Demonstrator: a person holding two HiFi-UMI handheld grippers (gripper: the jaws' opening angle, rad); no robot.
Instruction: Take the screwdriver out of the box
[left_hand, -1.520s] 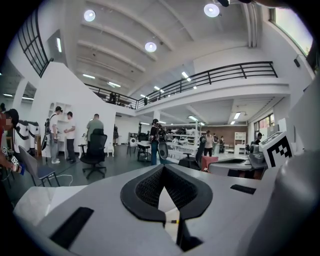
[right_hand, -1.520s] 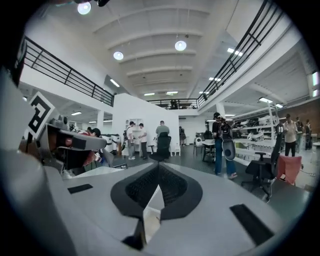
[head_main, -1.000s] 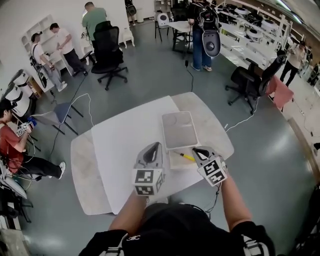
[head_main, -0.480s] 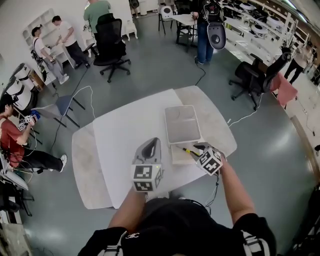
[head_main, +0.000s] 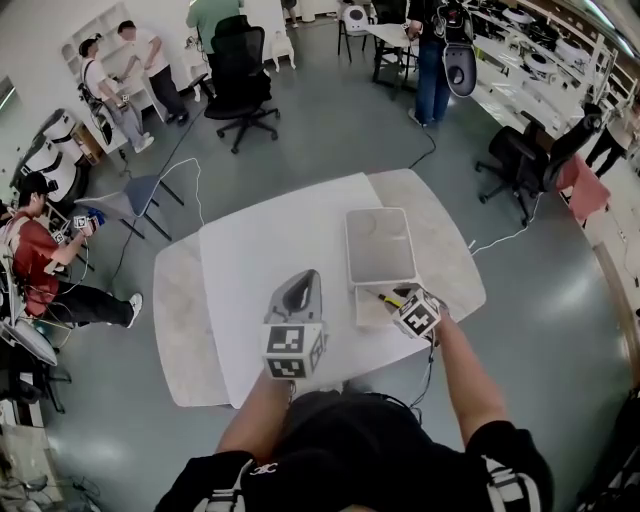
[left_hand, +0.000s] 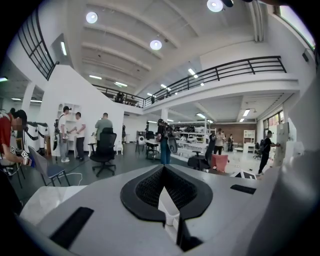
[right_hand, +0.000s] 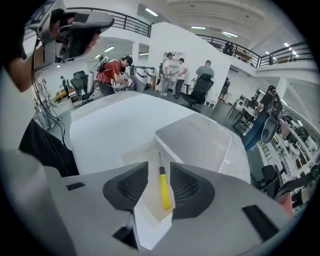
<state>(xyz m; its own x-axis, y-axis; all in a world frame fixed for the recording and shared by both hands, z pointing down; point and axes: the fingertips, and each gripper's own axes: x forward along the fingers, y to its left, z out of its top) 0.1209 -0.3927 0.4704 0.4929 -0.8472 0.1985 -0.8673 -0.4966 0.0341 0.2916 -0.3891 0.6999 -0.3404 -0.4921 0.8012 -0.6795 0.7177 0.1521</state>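
Note:
A screwdriver with a yellow handle (head_main: 384, 297) (right_hand: 164, 187) lies in a shallow open box (head_main: 366, 314) (right_hand: 141, 151) near the table's front right edge. My right gripper (head_main: 398, 298) (right_hand: 159, 165) points steeply down over it. Its jaws have just been opening and stand apart. The yellow handle shows in the gap between them, and the pads do not press on it. My left gripper (head_main: 310, 277) (left_hand: 163, 168) hovers over the white table (head_main: 260, 270), left of the box, with its pads together and nothing in them.
A deeper white container (head_main: 380, 245) (right_hand: 200, 145) lies just beyond the shallow box. Office chairs (head_main: 240, 70), several people and a floor cable (head_main: 180, 190) surround the table. A seated person (head_main: 40, 260) is at the far left.
My right gripper has come down onto the shallow box, tilted steeper, and its jaws have parted around the screwdriver. The left gripper has shifted slightly over the table.

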